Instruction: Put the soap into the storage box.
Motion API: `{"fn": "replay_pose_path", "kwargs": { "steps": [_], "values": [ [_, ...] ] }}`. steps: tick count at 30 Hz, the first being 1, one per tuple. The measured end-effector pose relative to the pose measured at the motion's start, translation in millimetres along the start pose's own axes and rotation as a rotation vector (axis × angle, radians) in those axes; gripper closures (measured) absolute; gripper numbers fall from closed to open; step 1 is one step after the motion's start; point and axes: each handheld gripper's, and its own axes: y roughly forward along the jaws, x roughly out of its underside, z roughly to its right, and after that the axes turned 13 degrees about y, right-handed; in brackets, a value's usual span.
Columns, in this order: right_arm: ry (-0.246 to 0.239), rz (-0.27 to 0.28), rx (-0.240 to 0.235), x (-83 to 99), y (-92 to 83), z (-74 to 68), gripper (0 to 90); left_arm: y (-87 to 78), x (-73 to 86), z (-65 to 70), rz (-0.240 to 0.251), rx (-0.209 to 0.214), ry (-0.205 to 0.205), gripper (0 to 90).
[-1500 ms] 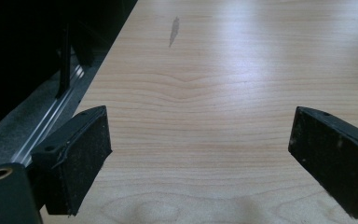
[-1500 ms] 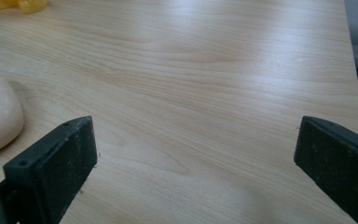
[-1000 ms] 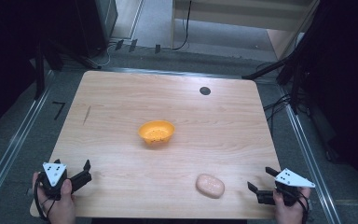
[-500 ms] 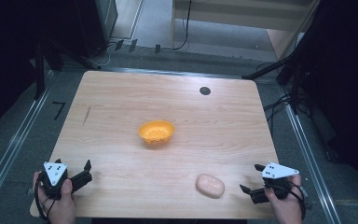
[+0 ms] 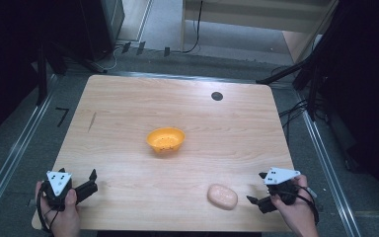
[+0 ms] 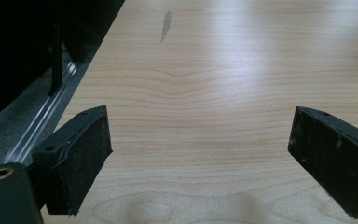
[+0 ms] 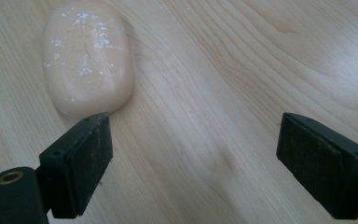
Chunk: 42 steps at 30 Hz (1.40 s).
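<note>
Bread roll [image 5: 222, 196] lies flat, long axis across table [image 5: 128, 113]; right gripper [image 5: 257, 194] gaping beside it.

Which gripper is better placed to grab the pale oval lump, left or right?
Right. The right gripper sits open just beside the oval lump, jaws facing it. The left gripper is open too, but at the table's far corner.

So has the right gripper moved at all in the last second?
Yes. The right gripper has slid left along the table's near edge, toward the pink oval lump, which stayed put. Its jaws are open.
</note>
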Motion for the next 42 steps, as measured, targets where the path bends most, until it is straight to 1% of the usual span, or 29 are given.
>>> {"fn": "replay_pose_path", "kwargs": {
  "steps": [1, 5, 6, 7, 9, 11, 16, 21, 23, 25, 32, 33, 42],
  "values": [
    [-0.005, -0.013, -0.008, -3.1, 2.0, -2.1, 11.4, 0.0, 0.0, -0.1, 0.0, 0.001, -0.001, 6.3],
    [-0.019, -0.035, -0.026, -8.4, 5.5, -5.3, 11.4, 0.2, 0.0, -0.3, 0.0, 0.001, 0.001, 6.2],
    [-0.019, -0.035, -0.026, -8.4, 5.5, -5.3, 11.4, 0.2, 0.0, -0.3, 0.0, 0.001, 0.001, 6.3],
    [-0.027, -0.053, -0.03, -10.5, 7.3, -7.5, 11.4, 0.3, 0.0, -0.3, -0.001, 0.002, 0.001, 6.3],
    [-0.032, -0.057, -0.034, -11.3, 8.1, -8.4, 11.4, 0.3, -0.1, -0.3, -0.001, 0.002, 0.001, 6.3],
    [-0.048, -0.072, -0.039, -14.5, 10.4, -12.0, 11.4, 0.3, 0.0, -0.2, -0.001, 0.002, -0.001, 6.2],
    [-0.059, -0.081, -0.05, -18.6, 12.6, -16.2, 11.4, 0.5, -0.3, 0.3, -0.005, -0.002, 0.0, 6.3],
    [-0.067, -0.106, -0.072, -23.9, 17.4, -24.7, 11.5, 0.7, -0.4, 0.3, -0.006, -0.002, 0.001, 6.3],
    [-0.067, -0.109, -0.073, -24.6, 18.3, -26.2, 11.5, 0.7, -0.5, 0.4, -0.008, 0.0, 0.003, 6.3],
    [-0.078, -0.115, -0.079, -27.2, 20.9, -29.5, 11.7, 0.7, -0.5, 0.4, -0.008, 0.001, 0.005, 6.3],
    [-0.079, -0.135, -0.092, -31.2, 26.3, -36.5, 12.5, 0.7, -0.6, 0.9, -0.01, 0.002, 0.007, 6.3],
    [-0.088, -0.132, -0.096, -31.7, 27.5, -36.8, 12.6, 0.7, -0.6, 0.9, -0.01, 0.002, 0.007, 6.3],
    [-0.084, -0.148, -0.111, -34.3, 35.2, -43.7, 13.5, 0.9, -0.8, 1.6, -0.012, -0.002, 0.012, 6.3]
  ]
}}
